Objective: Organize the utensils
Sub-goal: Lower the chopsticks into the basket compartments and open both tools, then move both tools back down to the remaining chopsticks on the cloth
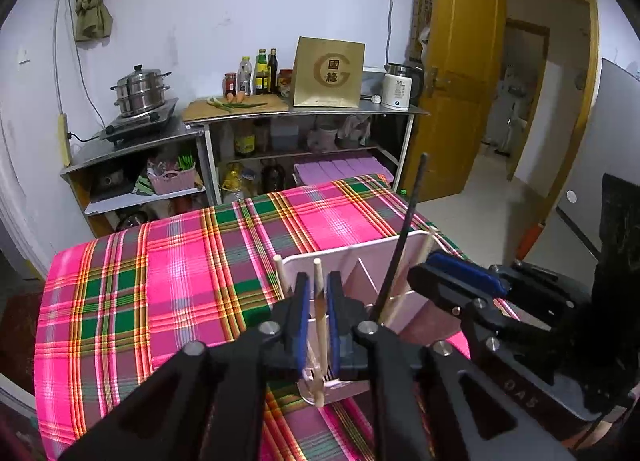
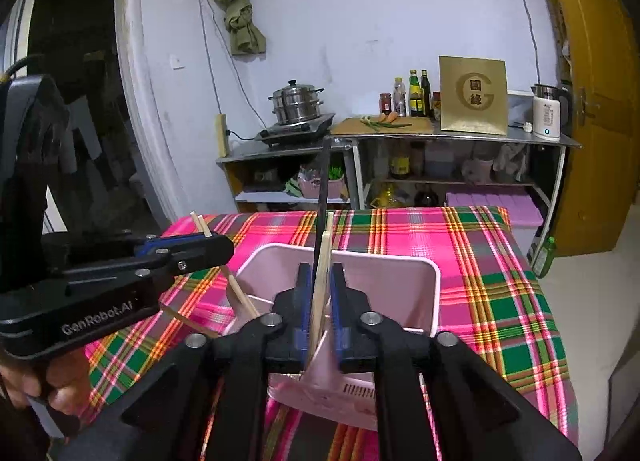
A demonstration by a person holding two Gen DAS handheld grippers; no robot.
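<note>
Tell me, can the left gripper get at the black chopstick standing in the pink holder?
Probably yes. The left gripper sits at the pink holder, with the black chopstick just beside it, though a wooden chopstick sits between its fingers.

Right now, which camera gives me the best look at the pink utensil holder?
The right wrist view: the pink utensil holder sits centred, showing its rim, far wall and inner divider. In the left wrist view the pink utensil holder is pushed right, largely hidden behind both grippers, with only its back wall and a divider showing.

The holder (image 2: pixel 400 281) sits on the desk (image 2: pixel 500 261) just ahead of both grippers — chopsticks (image 2: pixel 320 289) standing in it.
</note>
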